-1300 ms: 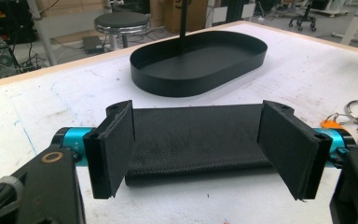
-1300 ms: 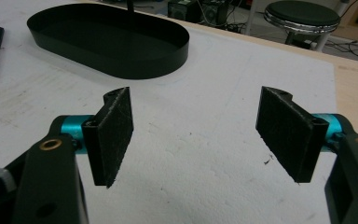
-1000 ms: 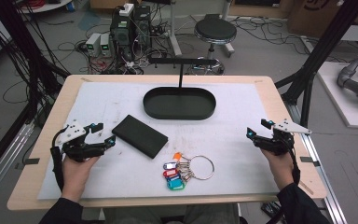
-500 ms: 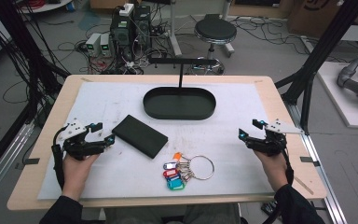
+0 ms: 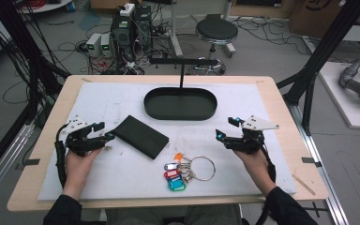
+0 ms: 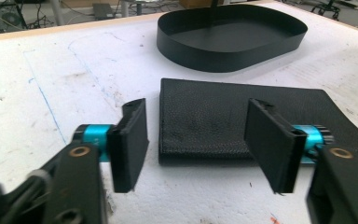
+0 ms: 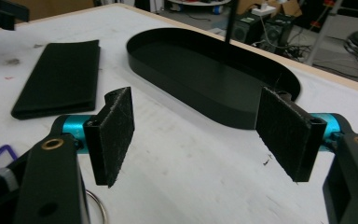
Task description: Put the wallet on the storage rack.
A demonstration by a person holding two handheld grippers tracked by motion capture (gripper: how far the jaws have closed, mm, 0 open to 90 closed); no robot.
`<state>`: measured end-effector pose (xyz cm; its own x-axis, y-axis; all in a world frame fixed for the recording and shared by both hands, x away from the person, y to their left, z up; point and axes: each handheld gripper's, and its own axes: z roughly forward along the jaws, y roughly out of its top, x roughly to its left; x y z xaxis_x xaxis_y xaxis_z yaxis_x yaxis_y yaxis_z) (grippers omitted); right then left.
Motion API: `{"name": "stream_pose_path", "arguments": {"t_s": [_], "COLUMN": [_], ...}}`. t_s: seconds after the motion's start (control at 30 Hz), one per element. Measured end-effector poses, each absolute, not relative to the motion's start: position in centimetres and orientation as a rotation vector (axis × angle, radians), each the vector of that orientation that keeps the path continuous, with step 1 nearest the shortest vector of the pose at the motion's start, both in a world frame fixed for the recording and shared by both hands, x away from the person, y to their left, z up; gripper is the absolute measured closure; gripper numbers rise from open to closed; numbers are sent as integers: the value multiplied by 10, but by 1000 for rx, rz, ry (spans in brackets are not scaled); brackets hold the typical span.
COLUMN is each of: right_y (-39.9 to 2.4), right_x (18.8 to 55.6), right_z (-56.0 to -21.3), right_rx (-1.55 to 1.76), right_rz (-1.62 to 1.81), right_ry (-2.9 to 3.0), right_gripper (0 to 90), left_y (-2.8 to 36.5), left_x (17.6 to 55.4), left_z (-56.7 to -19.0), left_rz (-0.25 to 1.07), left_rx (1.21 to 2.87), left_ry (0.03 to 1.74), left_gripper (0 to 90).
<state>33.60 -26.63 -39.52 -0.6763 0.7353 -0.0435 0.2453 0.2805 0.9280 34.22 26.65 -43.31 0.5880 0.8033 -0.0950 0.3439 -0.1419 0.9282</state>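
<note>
A black wallet [image 5: 139,136] lies flat on the white mat, left of centre. My left gripper [image 5: 104,132] is at its left end, its jaws standing apart. In the left gripper view the left gripper [image 6: 198,126] has just been closing. The wallet's [image 6: 307,112] near corner lies ahead between the jaws, and neither pad presses on it. My right gripper [image 5: 225,129] hovers open over bare mat at the right. In its own view the right gripper [image 7: 196,130] holds nothing and faces the black oval tray [image 7: 186,95].
The oval tray [image 5: 180,115] sits at the back centre with a T-shaped black stand [image 5: 183,63] behind it. A key ring with coloured tags [image 5: 185,168] lies near the front edge between my hands. Cables, boxes and a stool stand on the floor beyond the table.
My right gripper has moved left toward the middle of the table. The left gripper's jaws have narrowed at the wallet's end. Wallet, keys and tray have not moved.
</note>
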Motion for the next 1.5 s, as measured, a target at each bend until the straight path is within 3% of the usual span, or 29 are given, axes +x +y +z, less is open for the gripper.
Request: {"name": "stream_pose_path", "arguments": {"t_s": [0.17,0.87,1.5], "right_y": [-244,-115,-48], "right_x": [337,339,328], "right_z": [-394,-412,-437], "right_rx": [840,574,296], "right_rz": [1396,1309,985], "right_ry": [2110,2425,2536], "right_gripper": [292,379,439], "left_y": [266,277,281], "left_x": [345,342,340], "left_z": [-436,-436,-436], "left_rz": [528,523,520], "left_rx": [1746,1701,1685], "left_ry": [966,1039,1053], "left_gripper": [451,429,405]}}
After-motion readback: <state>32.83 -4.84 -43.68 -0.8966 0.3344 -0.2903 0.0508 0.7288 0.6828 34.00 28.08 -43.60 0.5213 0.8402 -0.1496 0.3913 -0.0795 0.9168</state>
